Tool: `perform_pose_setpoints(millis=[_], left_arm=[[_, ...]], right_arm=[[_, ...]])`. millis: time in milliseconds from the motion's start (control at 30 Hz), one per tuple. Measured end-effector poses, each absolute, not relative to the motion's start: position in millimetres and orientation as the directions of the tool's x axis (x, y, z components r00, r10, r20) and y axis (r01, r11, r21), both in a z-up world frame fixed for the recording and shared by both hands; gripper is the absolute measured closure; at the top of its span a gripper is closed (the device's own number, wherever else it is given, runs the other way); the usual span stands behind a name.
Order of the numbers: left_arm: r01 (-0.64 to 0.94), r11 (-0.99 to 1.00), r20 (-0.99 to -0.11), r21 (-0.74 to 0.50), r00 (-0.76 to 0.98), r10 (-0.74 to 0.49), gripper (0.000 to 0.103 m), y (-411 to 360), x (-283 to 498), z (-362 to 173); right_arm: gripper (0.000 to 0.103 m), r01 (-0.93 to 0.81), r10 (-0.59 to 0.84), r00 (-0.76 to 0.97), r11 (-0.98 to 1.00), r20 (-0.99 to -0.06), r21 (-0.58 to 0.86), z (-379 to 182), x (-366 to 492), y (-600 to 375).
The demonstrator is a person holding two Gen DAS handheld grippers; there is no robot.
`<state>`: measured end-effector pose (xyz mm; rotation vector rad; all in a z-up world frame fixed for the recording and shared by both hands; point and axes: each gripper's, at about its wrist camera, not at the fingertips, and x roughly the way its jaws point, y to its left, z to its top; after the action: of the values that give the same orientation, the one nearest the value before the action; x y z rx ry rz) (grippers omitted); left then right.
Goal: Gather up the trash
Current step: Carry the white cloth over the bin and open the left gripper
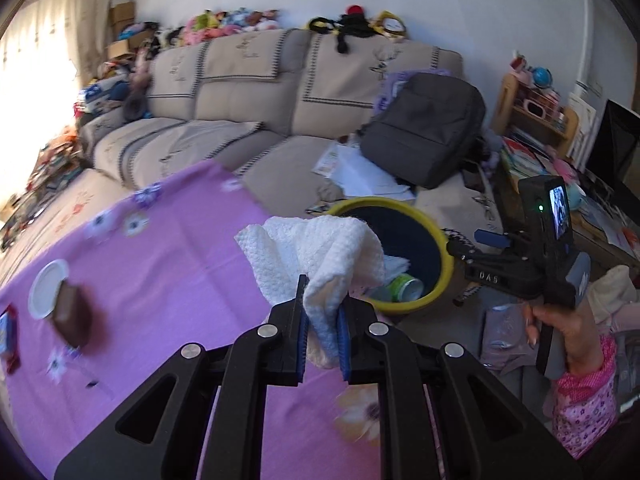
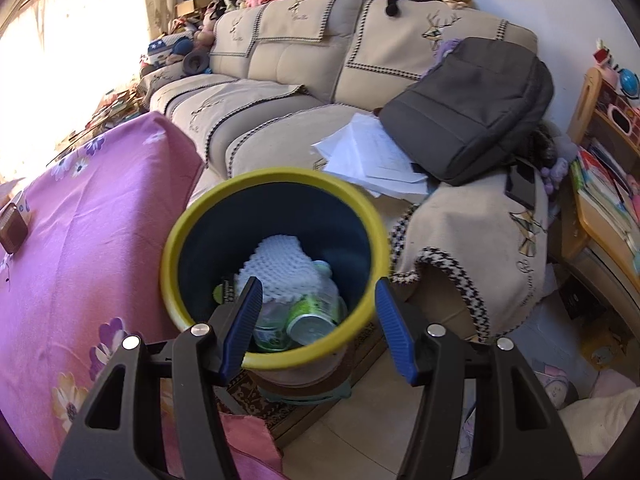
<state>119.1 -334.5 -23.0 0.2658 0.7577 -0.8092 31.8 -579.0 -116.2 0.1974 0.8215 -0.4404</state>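
The sofa (image 2: 304,92) fills the back of the room, a grey backpack (image 2: 472,108) slumped on its right seat over loose papers (image 2: 372,156). In front runs the table, draped in a pink floral cloth (image 1: 168,264) whose far corner hangs just beside the sofa's seat edge, leaving only a narrow gap there. And here's the bin (image 2: 192,232), yellow rim, dark inside, standing off the cloth's right edge on a low stand, with bare floor open to its right and toward the camera. Inside it already: a white foam wrap (image 2: 280,268), a green can (image 2: 312,320) and a clear bottle (image 2: 272,328) crowded at the bottom, room above them. The left gripper (image 1: 323,320) is clamped on a white paper towel (image 1: 320,256), blue pads pinching its lower fold, the rest billowing up above the table's right edge, just short of the bin's rim from this view. The right gripper (image 2: 316,328) hovers above the bin's near rim, fingers spread wide and holding nothing. On the cloth's left side sit a white lid (image 1: 46,290) and a brown box (image 1: 74,320), the box overlapping the lid, with a red-and-blue packet (image 1: 8,336) at the very edge, well apart from the bin.
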Motion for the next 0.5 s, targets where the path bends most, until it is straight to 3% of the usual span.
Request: perform_pose_setpoints(millis=[500], left_arm=[[0.799,0.593,-0.807,-0.101,0.283,-0.518,0.089,-535.8,172.2,-98.9]], right_arm=[[0.045,0.523,-0.320,0.562,0.852,-0.763,0.028,-131.3,-9.4,-621.5]])
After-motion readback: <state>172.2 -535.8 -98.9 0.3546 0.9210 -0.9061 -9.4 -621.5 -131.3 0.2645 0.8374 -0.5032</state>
